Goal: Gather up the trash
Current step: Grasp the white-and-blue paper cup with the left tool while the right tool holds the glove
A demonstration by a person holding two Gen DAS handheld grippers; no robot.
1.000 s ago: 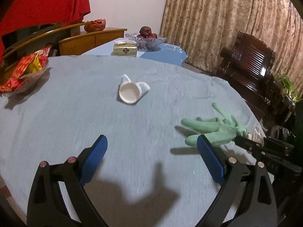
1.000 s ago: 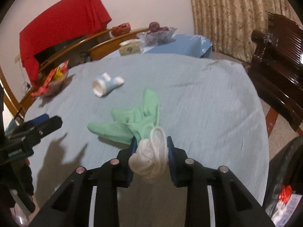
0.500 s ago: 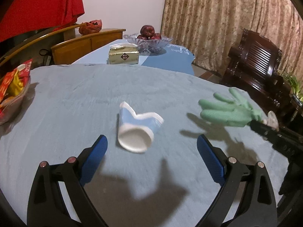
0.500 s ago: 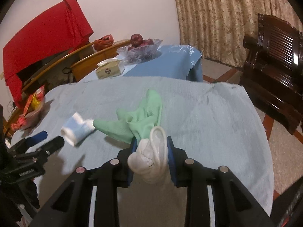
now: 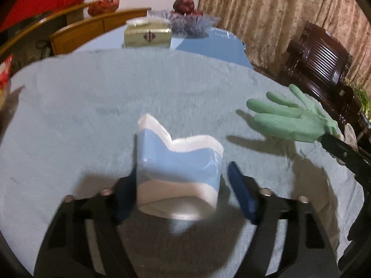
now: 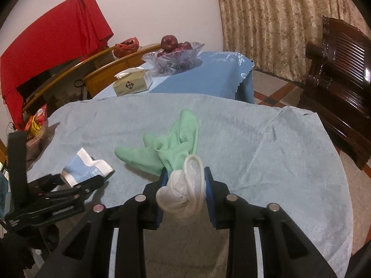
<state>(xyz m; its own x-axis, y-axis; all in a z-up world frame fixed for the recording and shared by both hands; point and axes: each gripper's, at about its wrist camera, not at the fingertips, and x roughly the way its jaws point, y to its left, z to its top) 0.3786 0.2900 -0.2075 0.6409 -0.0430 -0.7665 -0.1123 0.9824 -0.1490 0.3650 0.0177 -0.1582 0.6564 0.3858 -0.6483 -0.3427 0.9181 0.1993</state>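
Since 0.5 s ago, the left gripper (image 5: pixel 180 185) has been brought fwd so that the crushed blue-and-white paper cup (image 5: pixel 177 159) is now seen between its blue pads, at the near-centre of the grey-blue tablecloth (image 5: pixel 92 106). The gap has been narrowed: the left pad is pressed against the cup's side, while the right pad is seen just beside it with a sliver of space, so the fingers are judged partly closed, not yet clamped. Motion blur is noted in the left wrist view.

The right gripper (image 6: pixel 185 185) is shown closed on a green rubber glove (image 6: pixel 171 146) by its white rolled cuff; the glove's fingers are held out above the cloth, w/ a shadow cast below. From the right wrist view, the cup is seen at the table's left, at the left gripper's tips.

Beyond the table, a tissue box (image 6: pixel 132 82) and a glass fruit bowl (image 6: pixel 174 58) are seen on a blue-covered side table. A dark wooden chair (image 6: pixel 338 74) is shown at right, a red cloth (image 6: pixel 51 39) at left.
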